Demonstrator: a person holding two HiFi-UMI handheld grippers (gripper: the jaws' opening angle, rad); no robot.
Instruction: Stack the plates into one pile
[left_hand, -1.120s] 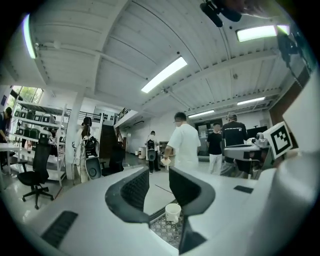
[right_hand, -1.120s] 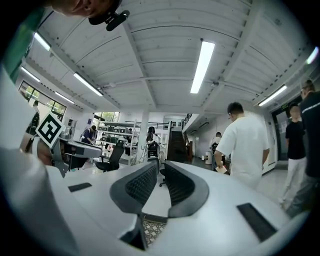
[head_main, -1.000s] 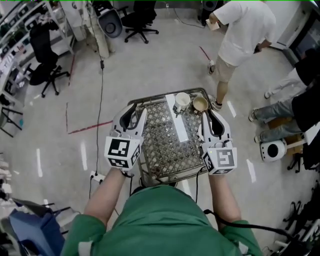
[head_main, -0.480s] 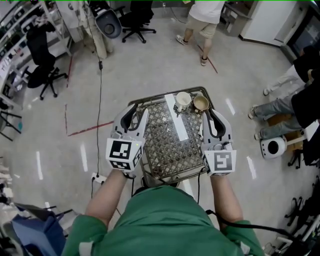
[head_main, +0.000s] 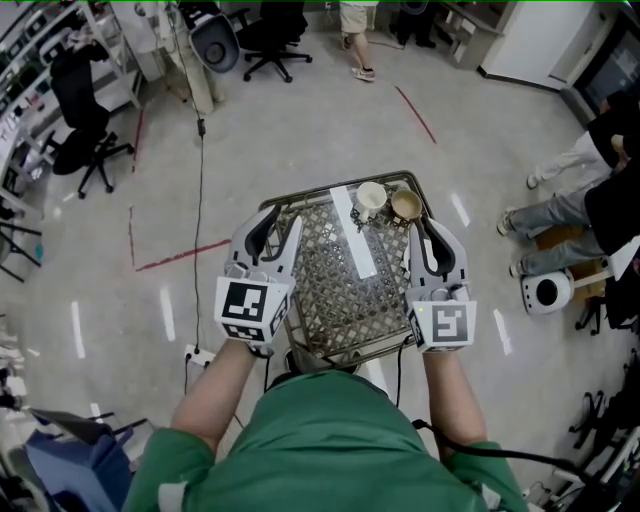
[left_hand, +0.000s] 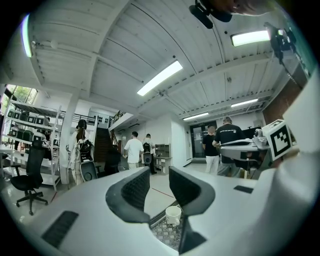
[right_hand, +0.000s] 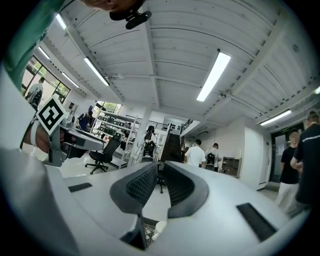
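No plate shows in any view. A small table with a patterned mesh top (head_main: 335, 300) stands in front of me. At its far end sit a white cup (head_main: 371, 196) and a tan cup (head_main: 405, 205), next to a white strip (head_main: 357, 240). My left gripper (head_main: 276, 226) hovers over the table's left edge, pointing level, its jaws apart with nothing between them. The left gripper view has the white cup (left_hand: 173, 214) below that gripper (left_hand: 159, 182). My right gripper (head_main: 431, 234) hovers over the right edge. In its own view the right gripper (right_hand: 161, 183) has a narrow empty gap.
Black office chairs (head_main: 85, 110) stand at the far left and a black cable (head_main: 201, 180) crosses the floor. Seated people's legs (head_main: 565, 215) and a round white device (head_main: 546, 295) are at the right. Red tape lines (head_main: 175, 255) mark the floor.
The person in white beyond the table has walked away to the top edge of the head view. Both grippers keep roughly their places over the table.
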